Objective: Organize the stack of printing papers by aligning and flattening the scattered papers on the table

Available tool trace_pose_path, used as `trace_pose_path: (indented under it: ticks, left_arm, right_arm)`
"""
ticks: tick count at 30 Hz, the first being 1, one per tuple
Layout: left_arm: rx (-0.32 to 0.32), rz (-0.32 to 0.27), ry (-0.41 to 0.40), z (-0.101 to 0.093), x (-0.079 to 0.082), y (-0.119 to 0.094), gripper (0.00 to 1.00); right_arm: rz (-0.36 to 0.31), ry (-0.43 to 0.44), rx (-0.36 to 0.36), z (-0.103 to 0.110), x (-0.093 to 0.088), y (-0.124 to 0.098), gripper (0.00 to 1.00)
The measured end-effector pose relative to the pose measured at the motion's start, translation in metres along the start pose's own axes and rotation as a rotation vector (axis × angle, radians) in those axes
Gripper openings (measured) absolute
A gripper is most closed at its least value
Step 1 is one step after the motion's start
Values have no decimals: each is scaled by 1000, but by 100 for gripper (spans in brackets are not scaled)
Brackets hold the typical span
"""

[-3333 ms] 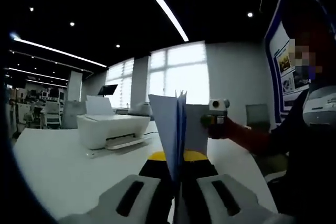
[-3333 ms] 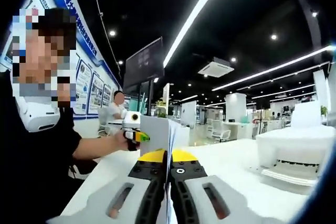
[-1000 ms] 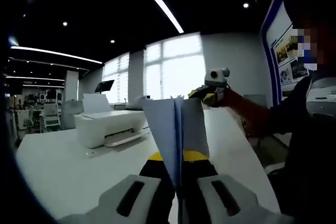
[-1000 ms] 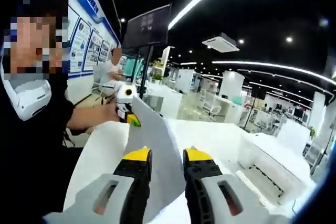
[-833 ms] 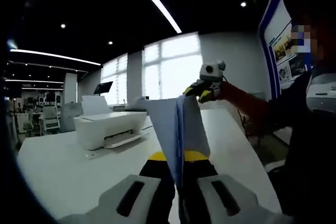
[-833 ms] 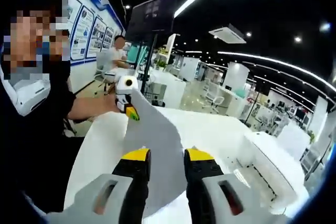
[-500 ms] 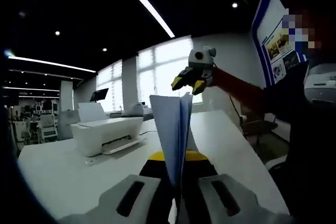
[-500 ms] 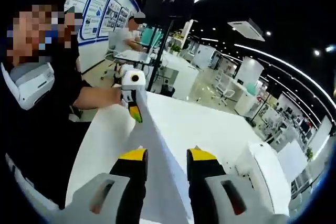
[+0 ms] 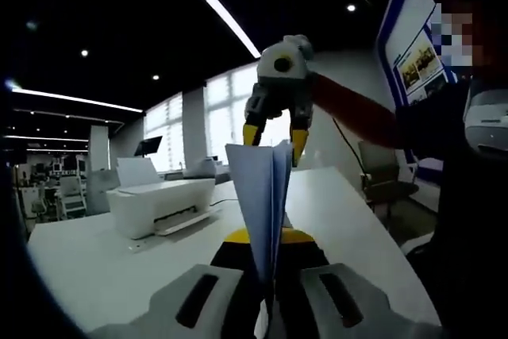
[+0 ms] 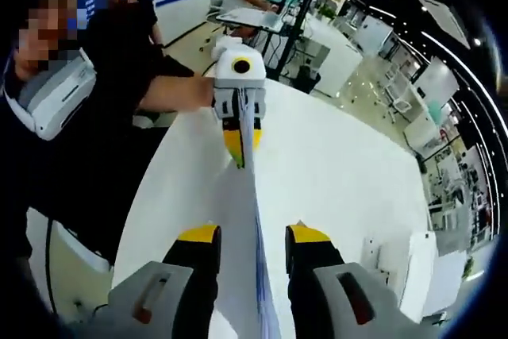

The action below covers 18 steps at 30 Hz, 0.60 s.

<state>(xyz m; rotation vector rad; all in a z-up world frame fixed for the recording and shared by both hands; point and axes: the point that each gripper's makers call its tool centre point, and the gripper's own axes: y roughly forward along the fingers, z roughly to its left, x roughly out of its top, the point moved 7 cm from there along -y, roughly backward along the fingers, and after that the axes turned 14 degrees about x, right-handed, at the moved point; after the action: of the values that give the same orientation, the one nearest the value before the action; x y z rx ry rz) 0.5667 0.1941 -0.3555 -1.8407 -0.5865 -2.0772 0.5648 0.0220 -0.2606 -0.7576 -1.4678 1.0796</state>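
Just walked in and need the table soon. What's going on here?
A person is tidying papers with two handheld grippers. The left gripper is shut on the stack, holding it upright on edge above the white table. The right gripper is open, poised over the stack's top edge. A printer sits farther back on the table.

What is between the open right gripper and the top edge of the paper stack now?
Nothing visible. The right gripper hangs open just over the paper stack, one jaw on each side of its top edge. The left gripper holds the stack on edge above the table.
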Motion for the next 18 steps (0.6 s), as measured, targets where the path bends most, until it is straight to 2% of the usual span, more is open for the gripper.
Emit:
trace_pose_path:
  ticks: [6,12,14,18]
  left_arm:
    - [-2,3,-6,2,-1,-1,6]
    - [-7,8,-3,2,-1,1,6]
    - [-8,10,-3,2,-1,1,6]
    - [-11,10,-5,1,-1,1,6]
  right_arm:
    - [131,7,75,-10,2,18,29]
    - [204,-4,120,-13,12,30,27]
    - [244,-16,135,-12,14,36,27]
    - [279,-25,159,-14,13,45,23]
